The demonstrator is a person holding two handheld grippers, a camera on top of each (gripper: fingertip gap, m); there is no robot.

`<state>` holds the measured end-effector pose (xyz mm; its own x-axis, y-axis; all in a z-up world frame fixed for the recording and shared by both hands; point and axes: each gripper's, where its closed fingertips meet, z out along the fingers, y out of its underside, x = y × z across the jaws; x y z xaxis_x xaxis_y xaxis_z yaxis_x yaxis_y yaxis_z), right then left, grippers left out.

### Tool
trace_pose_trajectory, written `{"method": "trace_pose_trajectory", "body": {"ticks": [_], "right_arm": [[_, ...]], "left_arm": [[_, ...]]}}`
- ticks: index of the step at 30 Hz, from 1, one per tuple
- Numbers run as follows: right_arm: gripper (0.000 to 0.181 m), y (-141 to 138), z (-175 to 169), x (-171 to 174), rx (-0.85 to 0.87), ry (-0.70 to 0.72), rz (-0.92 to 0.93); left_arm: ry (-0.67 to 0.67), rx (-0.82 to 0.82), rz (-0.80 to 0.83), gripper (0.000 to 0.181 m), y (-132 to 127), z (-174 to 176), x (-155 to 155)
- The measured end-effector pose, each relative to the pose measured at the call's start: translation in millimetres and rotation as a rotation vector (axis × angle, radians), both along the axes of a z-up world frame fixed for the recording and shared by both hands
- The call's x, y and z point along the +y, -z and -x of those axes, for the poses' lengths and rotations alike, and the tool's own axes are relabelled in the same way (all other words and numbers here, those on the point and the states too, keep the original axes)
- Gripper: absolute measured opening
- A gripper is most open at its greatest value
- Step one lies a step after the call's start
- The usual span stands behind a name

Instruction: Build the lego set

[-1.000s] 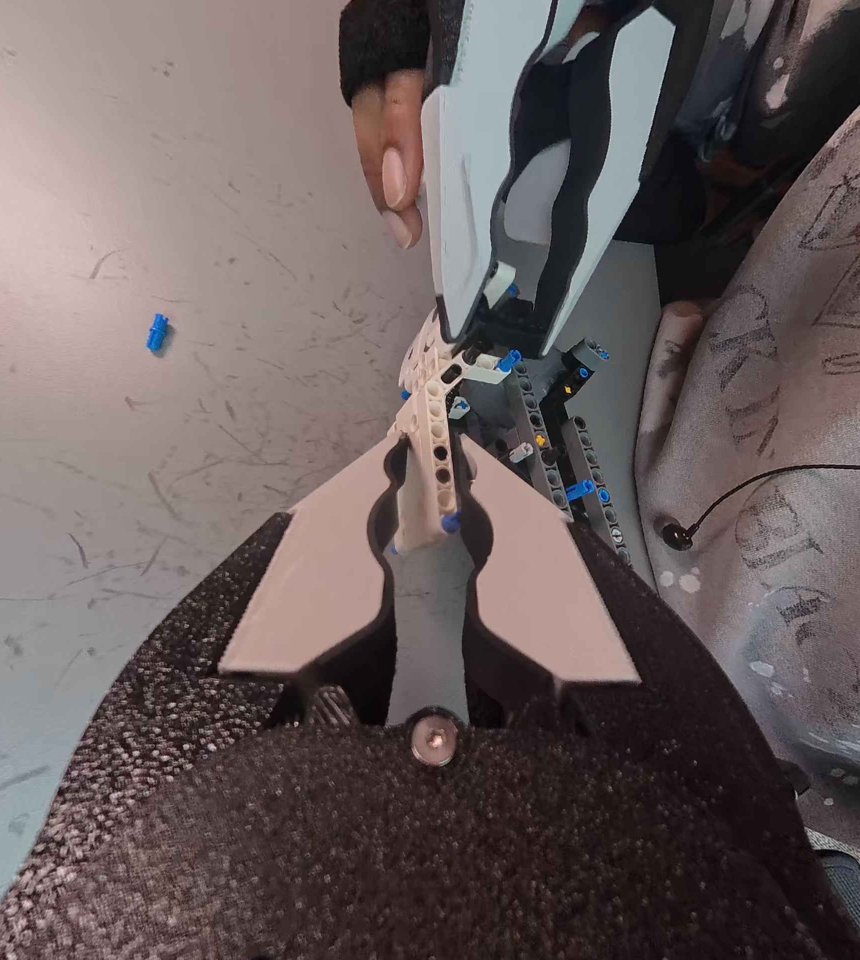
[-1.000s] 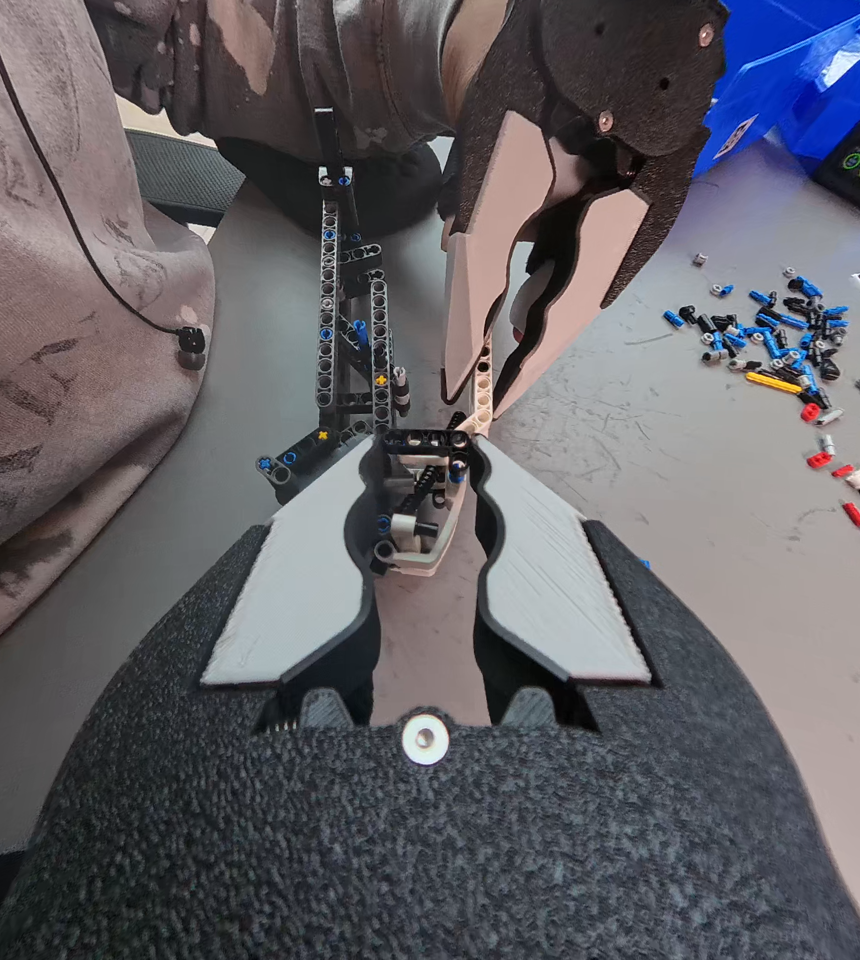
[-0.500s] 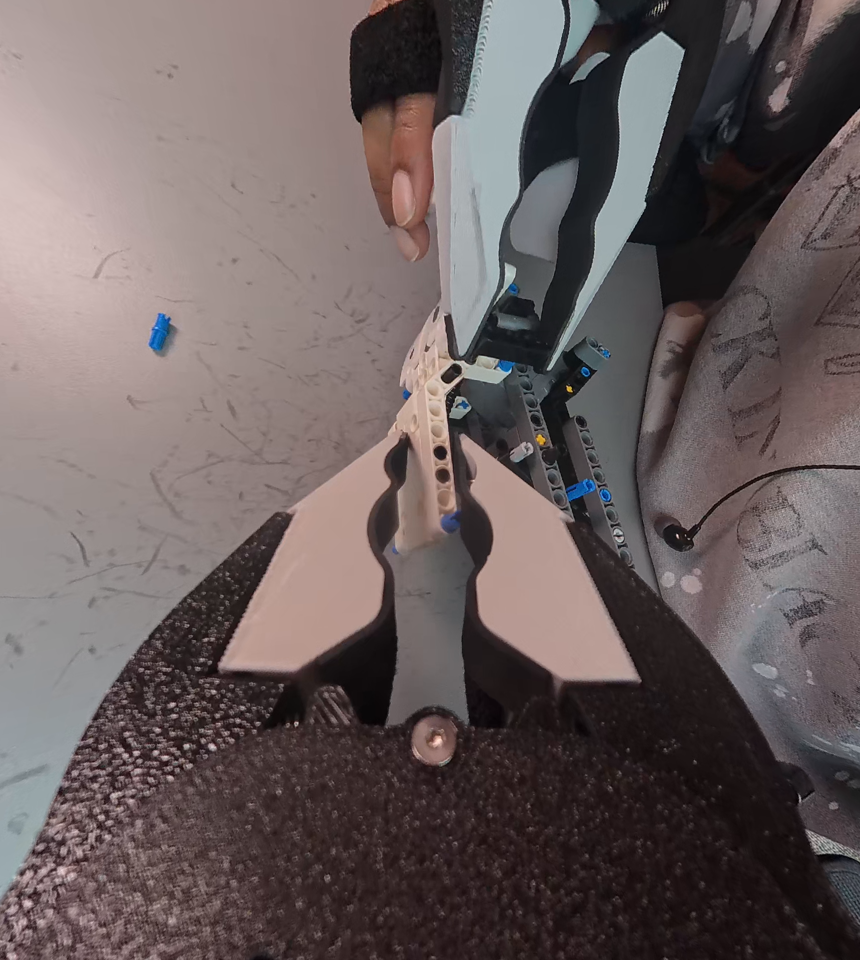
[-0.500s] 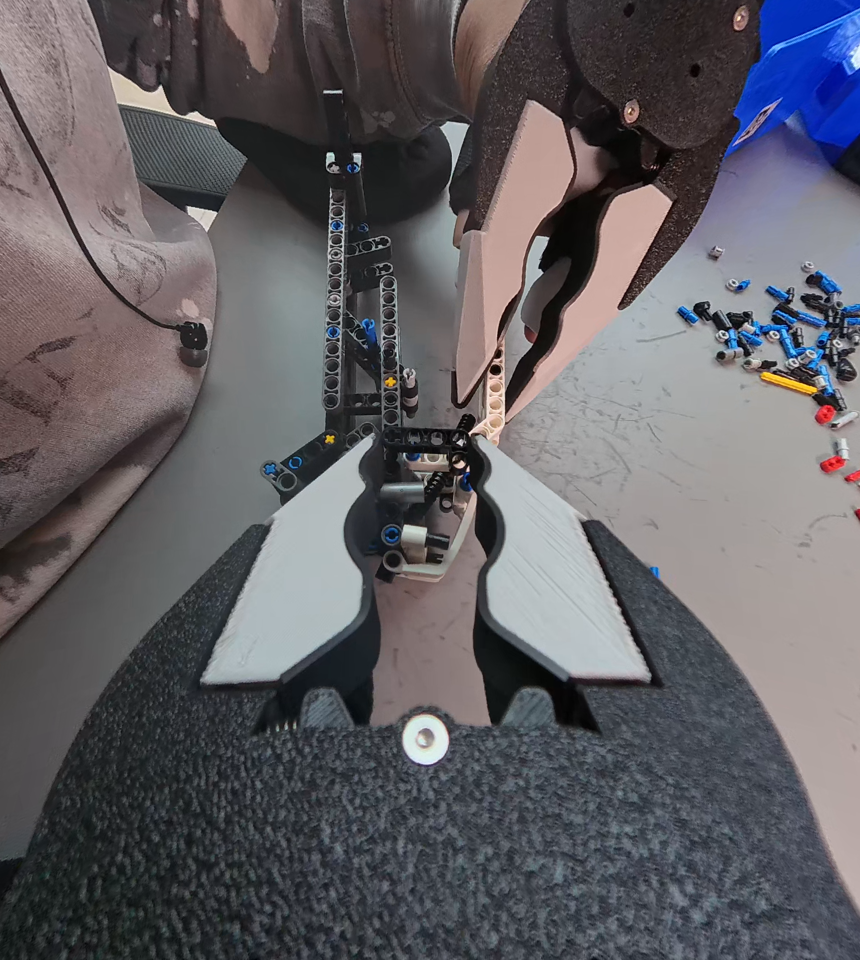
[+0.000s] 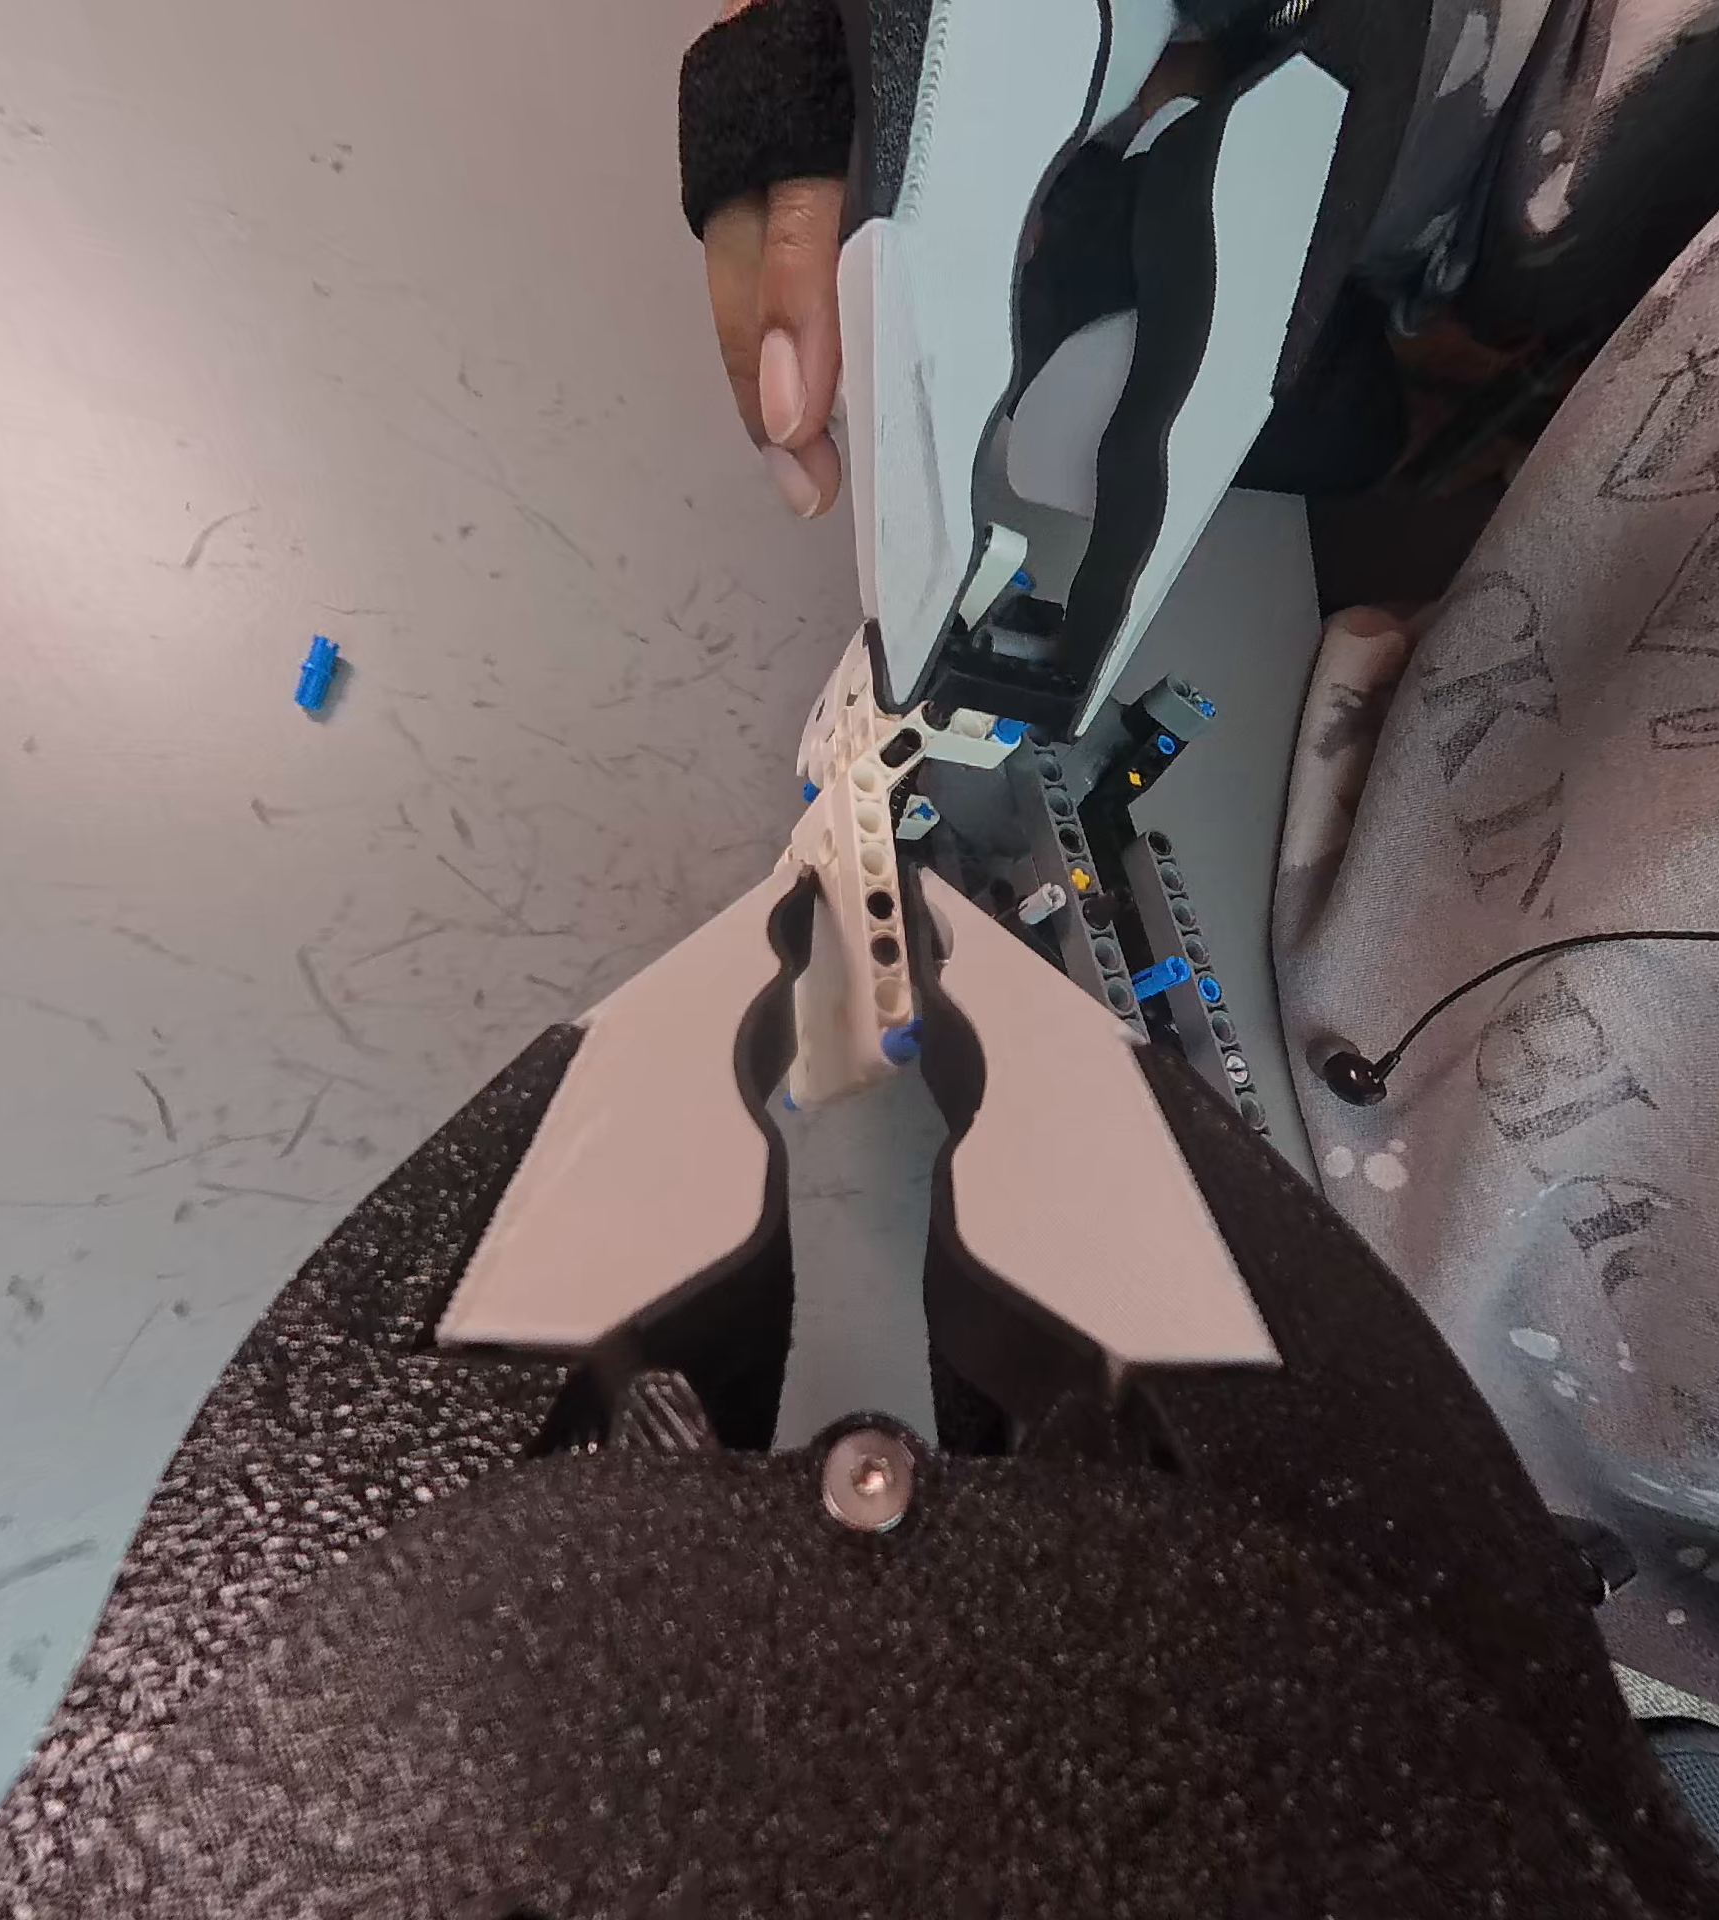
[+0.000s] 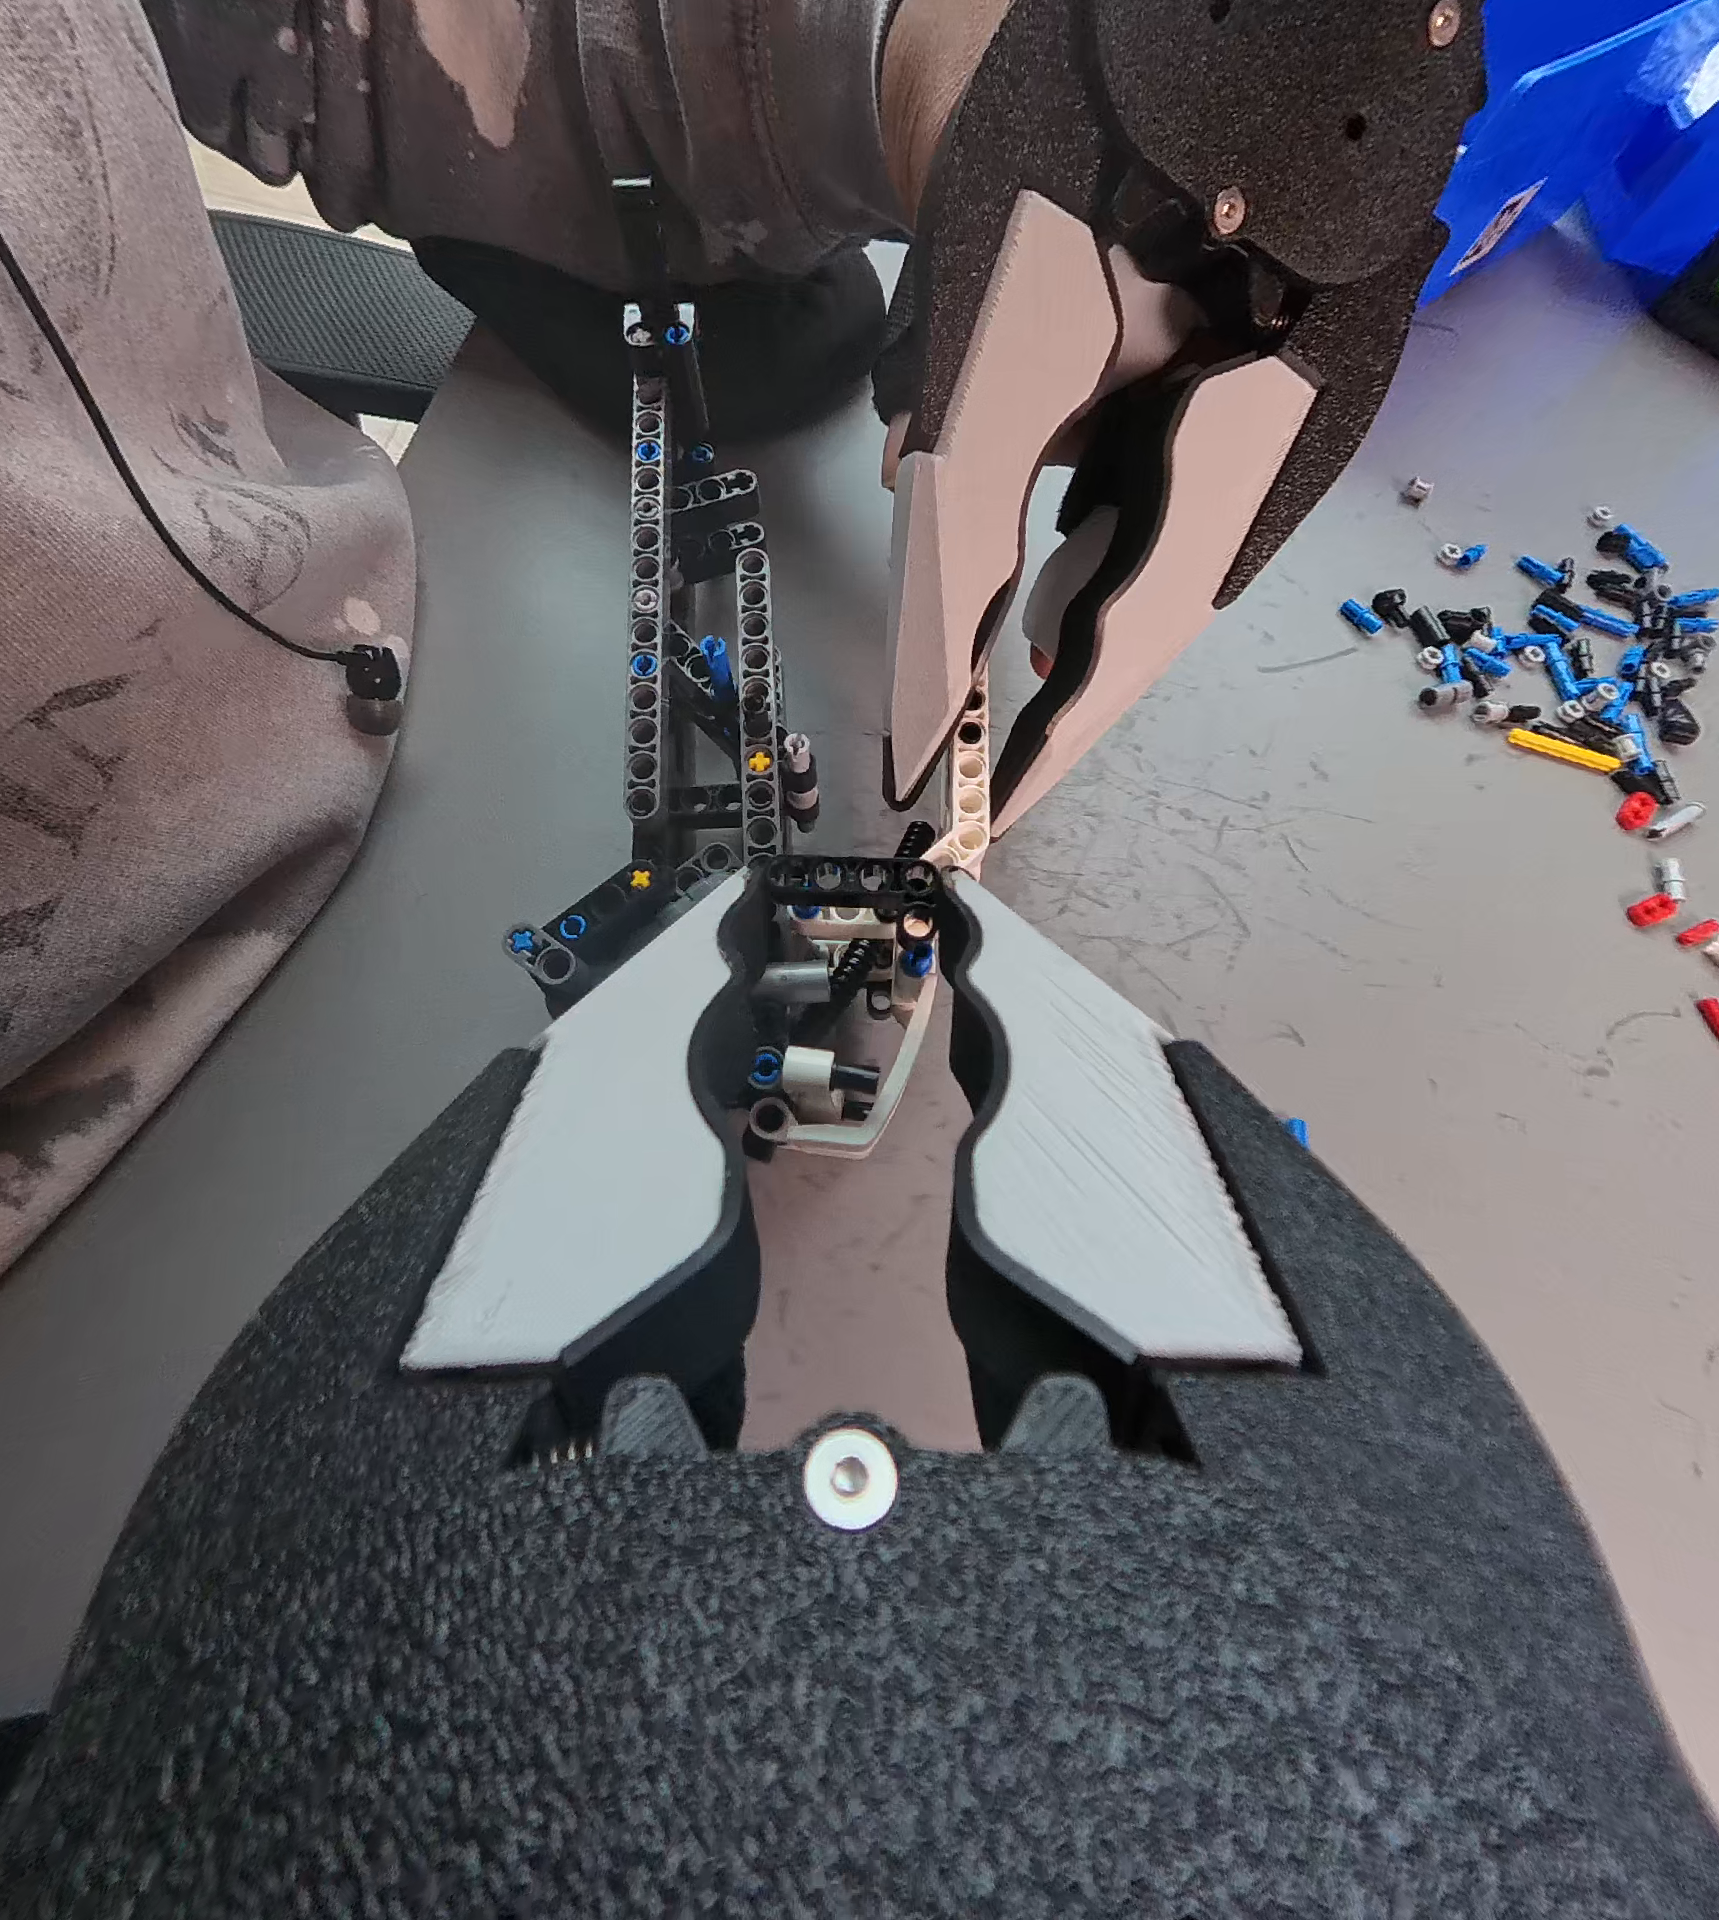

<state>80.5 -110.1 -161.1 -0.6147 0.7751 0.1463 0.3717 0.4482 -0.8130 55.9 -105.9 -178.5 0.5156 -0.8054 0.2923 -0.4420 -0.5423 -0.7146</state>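
On the grey counter [image 6: 1354, 1143] near the person's lap, the lego assembly [image 6: 699, 675] lies as a long grey and black beam frame. At its near end the right gripper [image 6: 850, 883] has its jaws clamped on the black beam [image 6: 850, 876] of the front section, while the left gripper [image 5: 860, 935] has narrow jaws pinching the white perforated beam [image 5: 870, 914] that joins it. Loose lego pieces [image 6: 1561, 675], blue, black, red and yellow, are scattered well apart to the right. A single blue pin [image 5: 318, 673] lies alone. Blue bins [image 6: 1665, 135] stand behind.
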Motion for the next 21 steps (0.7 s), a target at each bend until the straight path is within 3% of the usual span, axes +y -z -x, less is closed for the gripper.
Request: {"method": "trace_pose_trajectory", "body": {"ticks": [21], "right_arm": [[0.032, -0.4, -0.2, 1.2, 0.015, 0.003, 0.046]], "left_arm": [[-0.01, -0.04, -0.007, 0.016, -0.7, -1.1, 2.0]]}}
